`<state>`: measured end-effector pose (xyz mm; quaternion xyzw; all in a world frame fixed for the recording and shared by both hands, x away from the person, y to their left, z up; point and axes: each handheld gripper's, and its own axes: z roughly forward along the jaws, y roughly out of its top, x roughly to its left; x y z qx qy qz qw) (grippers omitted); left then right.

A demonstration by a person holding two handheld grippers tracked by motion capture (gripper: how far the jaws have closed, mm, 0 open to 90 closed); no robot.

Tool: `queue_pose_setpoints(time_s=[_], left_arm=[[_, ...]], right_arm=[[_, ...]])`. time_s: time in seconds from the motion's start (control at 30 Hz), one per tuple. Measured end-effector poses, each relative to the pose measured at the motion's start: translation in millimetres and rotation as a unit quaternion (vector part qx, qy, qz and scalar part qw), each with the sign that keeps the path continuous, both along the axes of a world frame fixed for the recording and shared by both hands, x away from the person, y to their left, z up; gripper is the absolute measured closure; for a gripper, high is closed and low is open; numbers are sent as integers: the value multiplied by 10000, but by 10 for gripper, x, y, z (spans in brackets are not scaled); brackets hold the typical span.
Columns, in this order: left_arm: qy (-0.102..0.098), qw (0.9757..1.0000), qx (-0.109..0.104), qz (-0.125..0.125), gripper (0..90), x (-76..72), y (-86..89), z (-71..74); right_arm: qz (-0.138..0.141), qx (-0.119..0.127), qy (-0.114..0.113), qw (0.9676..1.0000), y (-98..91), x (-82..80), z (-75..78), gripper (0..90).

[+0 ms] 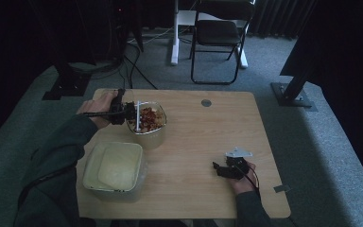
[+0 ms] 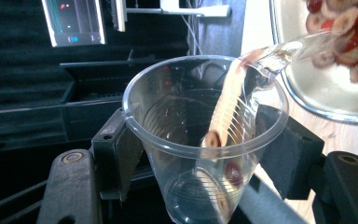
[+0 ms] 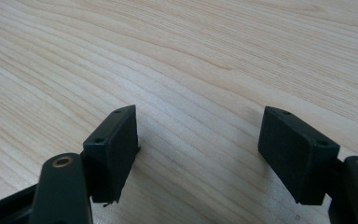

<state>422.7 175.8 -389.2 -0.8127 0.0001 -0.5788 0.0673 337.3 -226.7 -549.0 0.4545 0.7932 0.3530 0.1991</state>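
My left gripper (image 2: 205,156) is shut on a clear plastic cup (image 2: 186,112), its black pads pressing the cup's two sides. A few red and beige food pieces cling to the cup's inner wall. From above, the left gripper (image 1: 123,112) holds the cup (image 1: 136,116) tipped on its side, mouth at the rim of a clear bowl (image 1: 157,135) of red and beige pieces; that bowl (image 2: 317,100) fills the upper right of the left gripper view. My right gripper (image 1: 227,169) rests low at the table's right front. Its jaws (image 3: 198,149) stand open over bare wood, nothing between them.
A pale lidded plastic container (image 1: 114,166) sits at the table's front left, just below the bowl. A small round grommet (image 1: 206,102) marks the table's far edge. A black chair (image 1: 220,38) and stand legs are on the floor beyond the table (image 1: 203,142).
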Motion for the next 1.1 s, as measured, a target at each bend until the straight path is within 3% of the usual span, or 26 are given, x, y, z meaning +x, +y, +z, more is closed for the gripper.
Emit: queue_pose_setpoints(time_s=[0.37,0.5,0.77,1.1], left_arm=[[-107,9987,506,-21,356,-11,-14,-35],[-151,9985,521,-39,357,-18,-18,-19],[-225,9965,799,-79,359,-26,-30,-31],[-256,9955,906,-99,360,-32,-40,-37]], right_arm=[[-6,-3,-5,10000,-2,5,0,280],[-7,-2,-4,10000,-2,4,0,280],[-6,-1,-4,10000,-2,5,0,280],[-15,1,0,10000,-2,5,0,280]])
